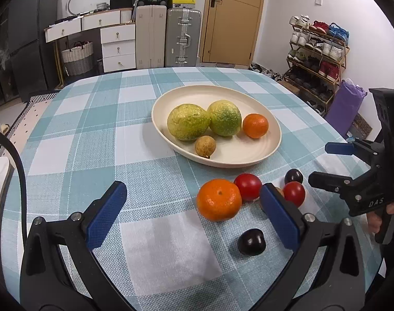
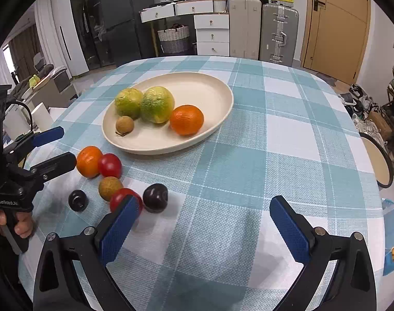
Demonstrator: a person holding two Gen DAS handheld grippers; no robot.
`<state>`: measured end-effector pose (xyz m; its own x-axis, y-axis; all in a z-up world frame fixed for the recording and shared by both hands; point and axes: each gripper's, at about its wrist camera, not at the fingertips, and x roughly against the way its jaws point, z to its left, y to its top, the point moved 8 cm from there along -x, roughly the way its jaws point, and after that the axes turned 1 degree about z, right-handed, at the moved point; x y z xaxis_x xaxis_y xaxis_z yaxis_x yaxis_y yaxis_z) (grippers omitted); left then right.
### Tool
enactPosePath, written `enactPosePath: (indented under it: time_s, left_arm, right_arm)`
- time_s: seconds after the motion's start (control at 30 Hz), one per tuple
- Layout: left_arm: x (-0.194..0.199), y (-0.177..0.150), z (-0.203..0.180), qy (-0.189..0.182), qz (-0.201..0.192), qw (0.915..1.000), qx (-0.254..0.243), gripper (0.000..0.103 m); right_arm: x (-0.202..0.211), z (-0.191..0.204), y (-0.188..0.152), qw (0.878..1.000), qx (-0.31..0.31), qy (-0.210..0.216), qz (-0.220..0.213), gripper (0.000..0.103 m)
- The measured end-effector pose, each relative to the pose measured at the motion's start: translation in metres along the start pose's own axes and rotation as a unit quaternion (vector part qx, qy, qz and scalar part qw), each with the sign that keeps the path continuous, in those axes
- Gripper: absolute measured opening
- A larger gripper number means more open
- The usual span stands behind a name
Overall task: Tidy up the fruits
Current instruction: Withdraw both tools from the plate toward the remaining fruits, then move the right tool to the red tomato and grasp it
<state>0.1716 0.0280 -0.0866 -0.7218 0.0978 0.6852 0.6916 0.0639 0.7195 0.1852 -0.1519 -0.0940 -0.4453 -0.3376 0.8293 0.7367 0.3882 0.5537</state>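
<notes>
A cream oval plate [image 1: 264,153] [image 2: 212,88] holds two green-yellow citrus [image 1: 188,125] [image 2: 157,105], a small brown fruit [image 1: 205,146] [image 2: 124,124] and a mandarin [image 1: 255,125] [image 2: 186,119]. On the cloth lie a mandarin [image 1: 219,203] [image 2: 88,161], two red tomatoes [image 1: 247,186] [image 2: 109,165], two dark plums [image 1: 250,241] [image 2: 155,197] and a brown fruit [image 2: 110,188]. My left gripper [image 1: 194,213] is open, near the loose mandarin. My right gripper [image 2: 204,223] is open and empty, right of the loose fruit.
The round table has a blue-and-white checked cloth [image 1: 98,134] [image 2: 287,129]. Suitcases [image 1: 182,39], white drawers [image 1: 118,48], a door [image 1: 233,18] and a shoe rack [image 1: 318,51] stand behind. The right gripper shows in the left wrist view [image 1: 326,163].
</notes>
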Motion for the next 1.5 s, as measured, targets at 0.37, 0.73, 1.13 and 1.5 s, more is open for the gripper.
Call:
enactPosePath:
  time_s: [0.37, 0.73, 1.13, 1.5]
  left_arm:
    - [-0.007, -0.002, 0.006, -0.003, 0.015, 0.9998, 0.015, 0.102]
    - [-0.007, -0.003, 0.007, -0.005, 0.019, 0.9996, 0.018, 0.102]
    - [-0.010, -0.004, 0.008, -0.006, 0.024, 0.9995, 0.021, 0.102]
    - [-0.012, -0.005, 0.010, -0.009, 0.027, 0.9992, 0.028, 0.102]
  right_arm:
    - [-0.012, 0.000, -0.009, 1.000, 0.019, -0.009, 0.023, 0.103]
    - [-0.025, 0.006, -0.011, 0.998, 0.042, -0.017, 0.036, 0.103]
    - [-0.036, 0.014, 0.006, 0.998, 0.042, 0.015, 0.033, 0.103]
    - [-0.033, 0.018, 0.015, 0.999, 0.042, 0.023, 0.018, 0.102]
